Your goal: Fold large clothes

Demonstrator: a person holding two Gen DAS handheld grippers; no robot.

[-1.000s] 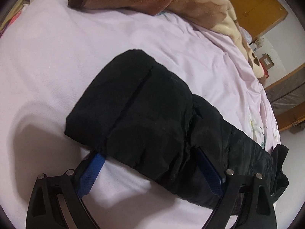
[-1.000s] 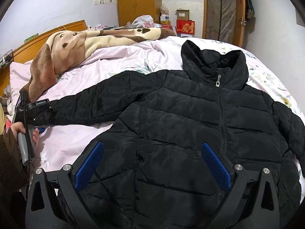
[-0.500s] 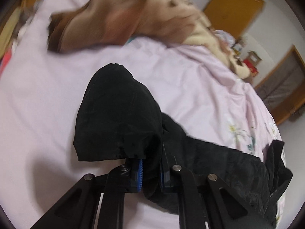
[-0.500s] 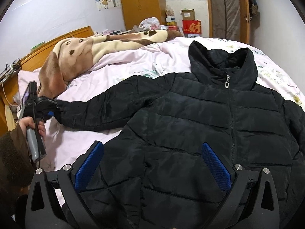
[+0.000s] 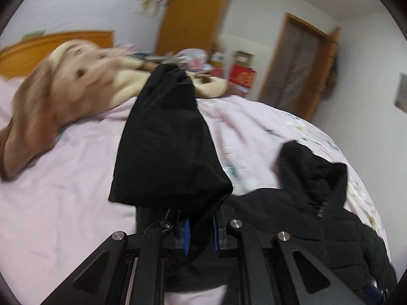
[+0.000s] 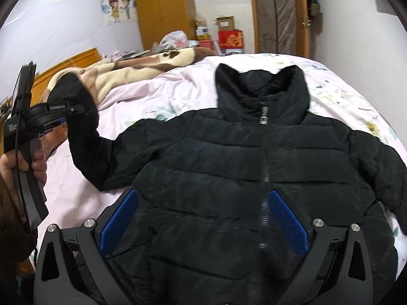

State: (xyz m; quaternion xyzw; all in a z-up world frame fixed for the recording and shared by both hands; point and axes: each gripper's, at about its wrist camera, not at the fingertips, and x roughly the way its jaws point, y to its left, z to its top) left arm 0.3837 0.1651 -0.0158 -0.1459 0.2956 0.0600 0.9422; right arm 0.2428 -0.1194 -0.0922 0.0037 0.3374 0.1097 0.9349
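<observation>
Black puffer jacket (image 6: 254, 167) front-up on pink bed (image 6: 178, 89), left gripper (image 5: 199, 233) fingers pinched on raised sleeve cuff (image 5: 165, 139), right gripper (image 6: 203, 218) fingers wide over jacket hem, brown blanket (image 6: 132, 71) behind.

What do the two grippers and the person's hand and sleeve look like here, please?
Both grippers are matte black, with angular cut-out frames, silver bolts and blue textured pads: the right gripper and the left gripper. Seen from the right wrist, the left unit has a black handle, small white lettering and a thin black cable. The hand is bare, with a dark brown sleeve.
</observation>
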